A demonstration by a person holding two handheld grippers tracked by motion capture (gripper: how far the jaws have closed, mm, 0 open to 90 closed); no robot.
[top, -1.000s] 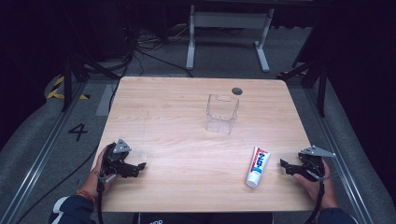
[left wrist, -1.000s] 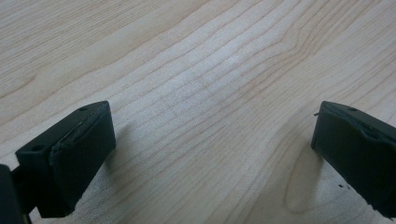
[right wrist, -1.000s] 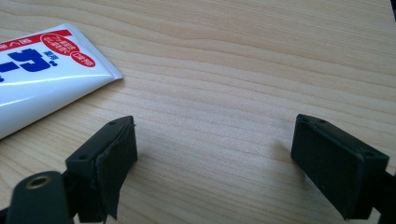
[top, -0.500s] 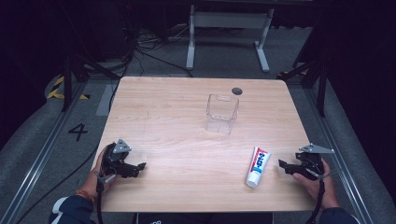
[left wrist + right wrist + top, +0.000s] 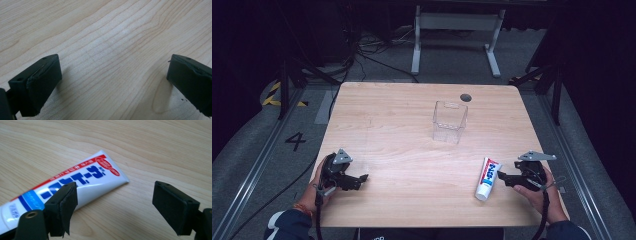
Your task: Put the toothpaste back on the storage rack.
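Near the table's right front corner lies the white toothpaste tube with red and blue print (image 5: 487,178), flat on the pale wooden table (image 5: 402,125), its crimped end toward the clear plastic box (image 5: 450,121) standing mid-table. My right gripper (image 5: 502,176) sits just beside it, jaws spread and empty; I'd judge the grasp is next, so I should centre the tube between both jaws before closing. My left gripper (image 5: 362,177) rests released near the left front edge. Compared with a second ago, the right gripper has crept slightly toward the tube; everything else is unchanged.
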